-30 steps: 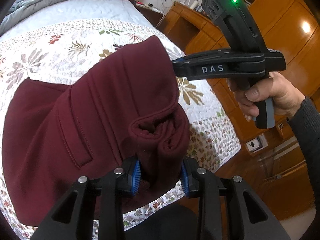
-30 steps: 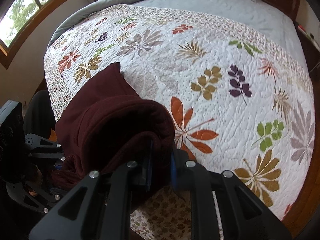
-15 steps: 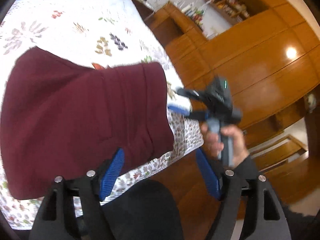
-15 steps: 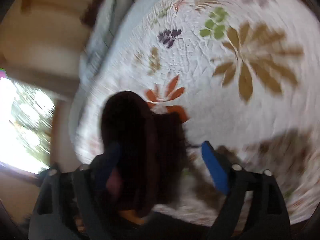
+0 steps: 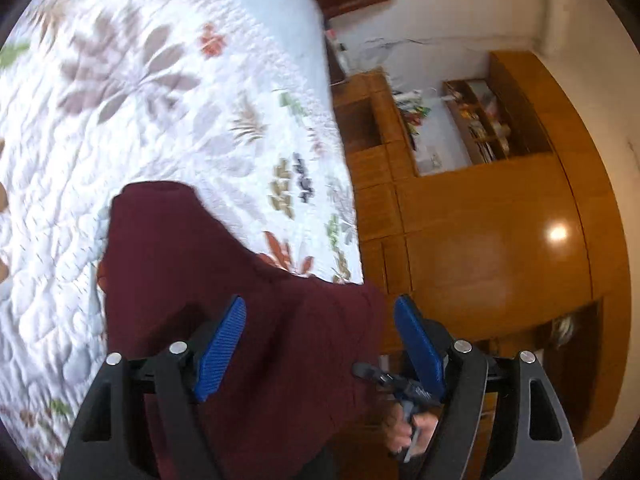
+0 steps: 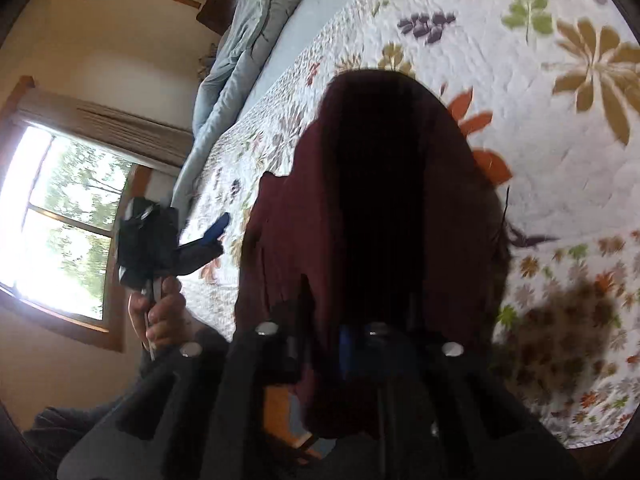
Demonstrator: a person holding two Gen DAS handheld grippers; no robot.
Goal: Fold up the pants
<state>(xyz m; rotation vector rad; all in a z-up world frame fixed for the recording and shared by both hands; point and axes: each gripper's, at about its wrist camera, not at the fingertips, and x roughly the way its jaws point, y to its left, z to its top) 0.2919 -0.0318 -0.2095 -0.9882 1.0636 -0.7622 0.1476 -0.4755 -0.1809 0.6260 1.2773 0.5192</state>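
Left claw (image 5: 320, 340) gapes wide, blue pads (image 5: 219, 350) well apart, nothing pinched between them. Right claw (image 6: 356, 344) sits dark and blurred, its state unreadable, a bare hand (image 5: 406, 426) gripping its handle.

Left gripper (image 5: 320, 348) has let go, its jaws now spread above the pants (image 5: 248, 320), while the right gripper (image 6: 360, 344) has clamped the cloth again.

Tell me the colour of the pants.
Dark maroon pants, seen best in the left wrist view.
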